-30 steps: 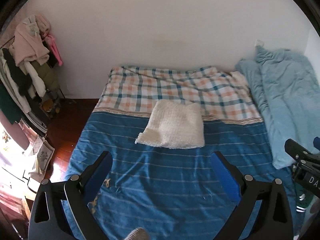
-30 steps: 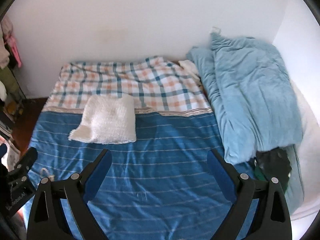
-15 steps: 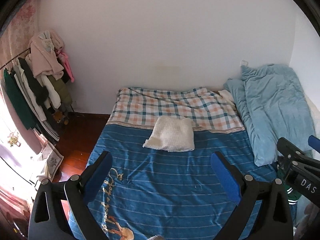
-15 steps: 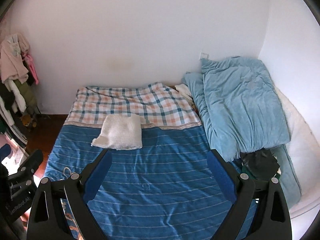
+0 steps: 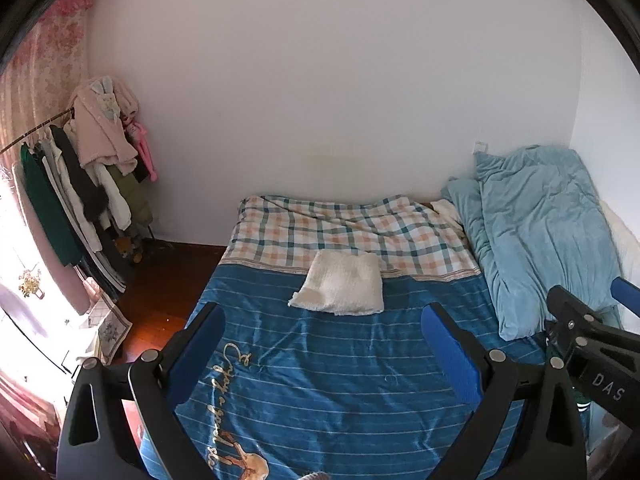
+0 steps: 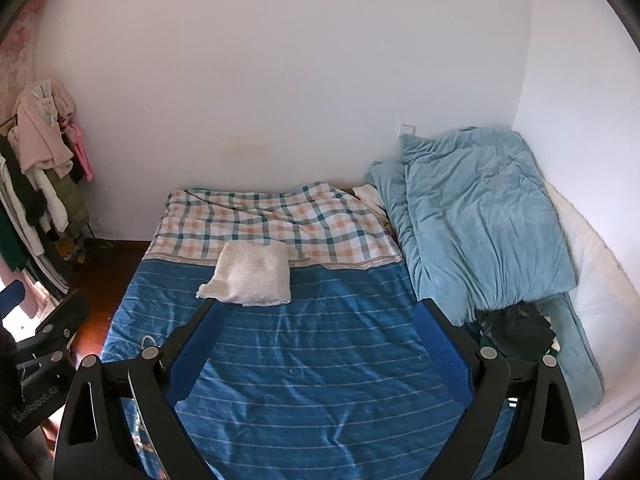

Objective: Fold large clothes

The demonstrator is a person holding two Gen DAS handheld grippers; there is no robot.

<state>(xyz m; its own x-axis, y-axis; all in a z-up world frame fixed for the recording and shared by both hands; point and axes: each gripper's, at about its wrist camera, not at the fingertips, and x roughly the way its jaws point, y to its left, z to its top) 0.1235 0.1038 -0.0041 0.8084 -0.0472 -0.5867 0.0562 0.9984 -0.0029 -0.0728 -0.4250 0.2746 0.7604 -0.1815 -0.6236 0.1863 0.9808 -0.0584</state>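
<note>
A folded white fluffy garment lies on the blue striped bed cover, at the seam with the plaid sheet; it also shows in the right wrist view. My left gripper is open and empty, held well back from the garment above the bed's near part. My right gripper is open and empty, also well back. The right gripper shows at the right edge of the left wrist view. The left gripper body shows at the left edge of the right wrist view.
A light blue duvet is heaped along the bed's right side, with a dark garment at its near end. A clothes rack with hanging clothes stands left of the bed over a wooden floor. White walls stand behind and to the right.
Both grippers have pulled back and up from the bed. The folded garment looks smaller and farther, and more of the room shows. Both stayed open.
</note>
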